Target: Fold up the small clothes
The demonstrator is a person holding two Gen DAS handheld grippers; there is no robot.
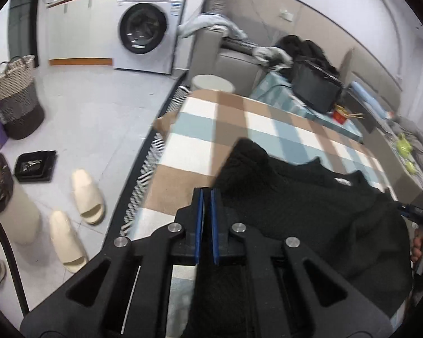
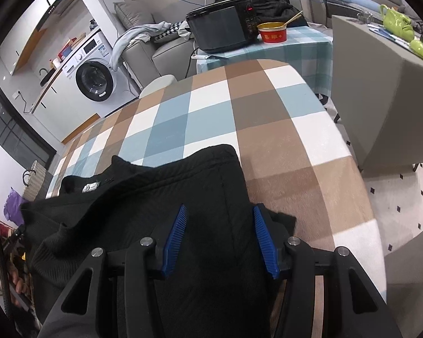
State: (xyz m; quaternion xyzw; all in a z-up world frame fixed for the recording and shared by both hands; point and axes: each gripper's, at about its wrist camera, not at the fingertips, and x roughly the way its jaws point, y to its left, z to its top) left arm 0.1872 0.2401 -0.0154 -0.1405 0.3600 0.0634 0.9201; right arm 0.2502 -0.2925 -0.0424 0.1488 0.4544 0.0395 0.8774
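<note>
A checked blanket (image 2: 239,118) in brown, blue and white squares is spread over the supporting surface, ahead of both grippers. A black knitted garment (image 2: 166,197) is laid directly on it, bunched at the near edge beneath the right gripper's (image 2: 220,236) spread fingers and just right of the left gripper's (image 1: 207,219) fingers.

The left gripper (image 1: 207,194), jaws nearly together, hangs beside the black sweater (image 1: 296,205).
</note>
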